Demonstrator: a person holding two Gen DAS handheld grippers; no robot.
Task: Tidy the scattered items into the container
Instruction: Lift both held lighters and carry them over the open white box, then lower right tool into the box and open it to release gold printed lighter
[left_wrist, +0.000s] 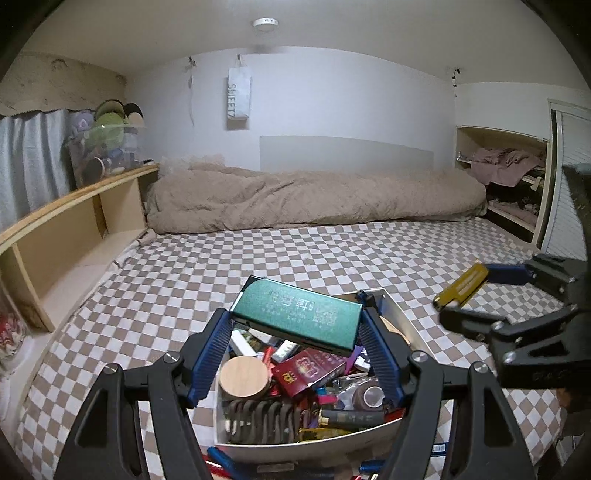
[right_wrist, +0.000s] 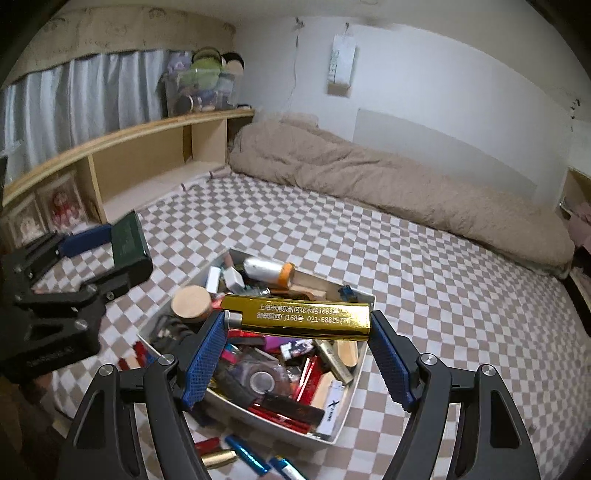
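A white container (left_wrist: 402, 314) full of small items sits on the checkered bed; it also shows in the right wrist view (right_wrist: 347, 413). My left gripper (left_wrist: 295, 319) is shut on a green box (left_wrist: 295, 314) and holds it above the container; the box shows in the right wrist view (right_wrist: 127, 236) too. My right gripper (right_wrist: 297, 321) is shut on a gold lighter (right_wrist: 299, 317) above the container. In the left wrist view the lighter (left_wrist: 461, 286) is right of the container. Several lighters (right_wrist: 243, 458) lie loose on the bed before the container.
A beige duvet (left_wrist: 314, 199) lies rolled along the far wall. A wooden shelf (left_wrist: 74, 229) runs along the left of the bed. An open cupboard with clothes (left_wrist: 509, 173) stands at the far right. The checkered sheet (right_wrist: 424, 266) stretches beyond the container.
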